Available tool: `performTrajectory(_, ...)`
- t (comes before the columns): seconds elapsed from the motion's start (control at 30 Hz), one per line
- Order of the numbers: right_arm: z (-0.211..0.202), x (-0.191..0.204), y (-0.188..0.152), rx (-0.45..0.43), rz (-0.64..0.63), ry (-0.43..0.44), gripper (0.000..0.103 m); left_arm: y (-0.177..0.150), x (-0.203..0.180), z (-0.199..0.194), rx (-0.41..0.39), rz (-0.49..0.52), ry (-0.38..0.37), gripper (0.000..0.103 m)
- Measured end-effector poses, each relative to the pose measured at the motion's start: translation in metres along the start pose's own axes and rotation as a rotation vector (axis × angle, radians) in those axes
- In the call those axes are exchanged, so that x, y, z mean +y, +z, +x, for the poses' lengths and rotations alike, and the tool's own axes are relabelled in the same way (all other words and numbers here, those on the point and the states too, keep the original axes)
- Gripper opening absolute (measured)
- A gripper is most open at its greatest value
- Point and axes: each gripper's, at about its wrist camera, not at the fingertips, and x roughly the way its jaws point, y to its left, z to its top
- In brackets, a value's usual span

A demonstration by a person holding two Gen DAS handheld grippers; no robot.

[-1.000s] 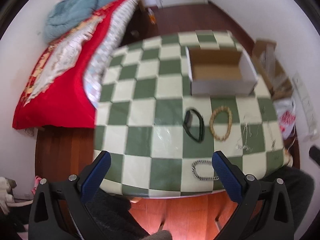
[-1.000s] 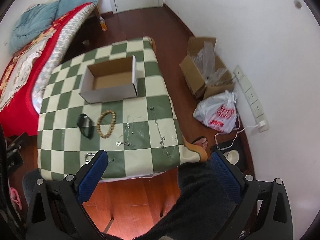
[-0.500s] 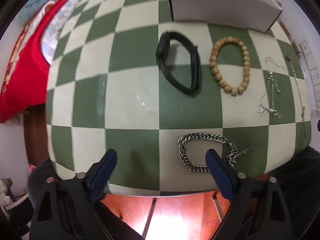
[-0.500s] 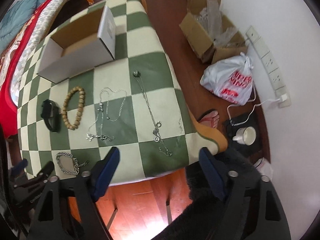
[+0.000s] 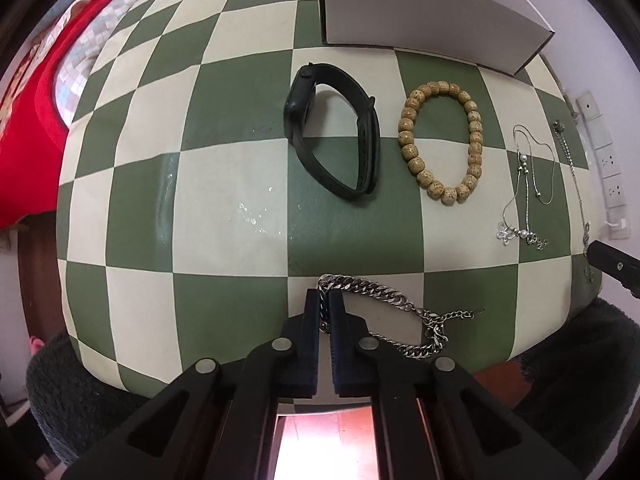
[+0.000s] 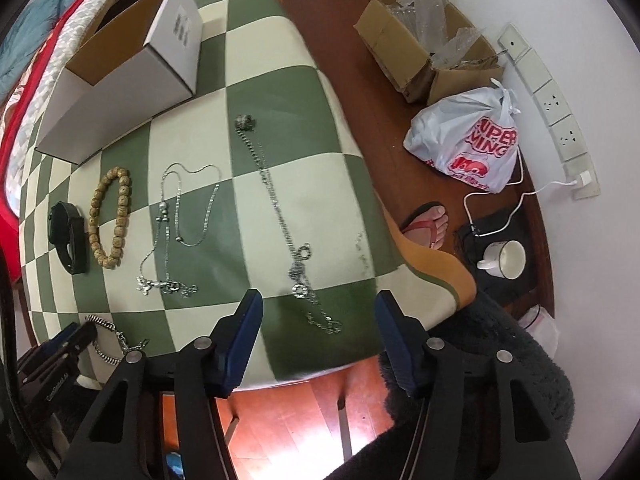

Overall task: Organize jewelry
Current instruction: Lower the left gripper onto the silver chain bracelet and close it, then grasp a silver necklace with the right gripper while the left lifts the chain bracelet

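My left gripper (image 5: 325, 300) is pressed together on the left end of a silver chain bracelet (image 5: 394, 312), which lies on the near edge of a green-and-cream checkered table (image 5: 224, 208). The rest of the bracelet curls to the right of my fingers, its thin clasp chain trailing toward the right.

Farther back on the table lie a black watch band (image 5: 334, 132) and, just to its right, a wooden bead bracelet (image 5: 442, 136); the two are near each other but apart. To the right of the beads lies a thin silver necklace (image 5: 528, 184). Behind them all stands an open white cardboard box (image 5: 420, 24).

My right gripper (image 6: 318, 316) is spread wide, holding nothing, over the near right corner of the table. Between its fingers lies the lower end of a long chain necklace (image 6: 276, 208), which runs away toward the box. The thin silver necklace lies to its left.
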Motion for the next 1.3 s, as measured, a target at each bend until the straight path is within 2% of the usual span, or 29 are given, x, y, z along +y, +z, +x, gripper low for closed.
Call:
performTrajectory(0.23,0.003,0.04,-0.002,0.018,-0.079,0.11,0.06,0.014,0.014,-0.029,-0.077,-0.033,0.055,0.002)
performTrajectory(0.33,0.007,0.064,-0.001,0.013,-0.132,0.118,0.06,0.015,0.027,-0.038,-0.099,-0.05,0.084,0.002)
performTrajectory(0.43,0.015,0.088,0.0,0.009,-0.185,0.106,0.06,0.017,0.039,-0.042,-0.109,-0.066,0.099,0.002)
performTrajectory(0.6,0.029,0.125,-0.005,-0.004,-0.31,-0.01,0.059,0.014,0.053,-0.041,-0.128,-0.069,0.112,0.002)
performTrajectory(0.63,0.029,0.129,-0.008,-0.012,-0.331,-0.04,0.055,0.012,0.053,-0.042,-0.129,-0.07,0.11,0.002)
performTrajectory(0.7,0.026,0.136,-0.012,-0.05,-0.36,-0.052,0.032,0.014,0.05,-0.042,-0.132,-0.071,0.109,0.002)
performTrajectory(0.73,0.024,0.14,-0.014,-0.057,-0.367,-0.057,0.01,0.013,0.049,-0.043,-0.135,-0.071,0.108,0.002)
performTrajectory(0.77,0.024,0.14,-0.014,-0.055,-0.363,-0.052,0.005,0.013,0.049,-0.045,-0.138,-0.07,0.108,0.002)
performTrajectory(0.93,0.016,0.122,-0.01,-0.044,-0.272,0.027,0.005,0.01,0.041,-0.057,-0.154,-0.074,0.091,0.002)
performTrajectory(1.13,-0.03,0.1,-0.01,-0.122,-0.174,0.11,0.005,0.009,0.024,-0.083,-0.189,-0.062,0.044,0.002)
performTrajectory(1.3,-0.07,0.091,0.003,-0.196,-0.153,0.154,0.005,0.011,0.011,-0.111,-0.226,-0.055,0.006,0.002)
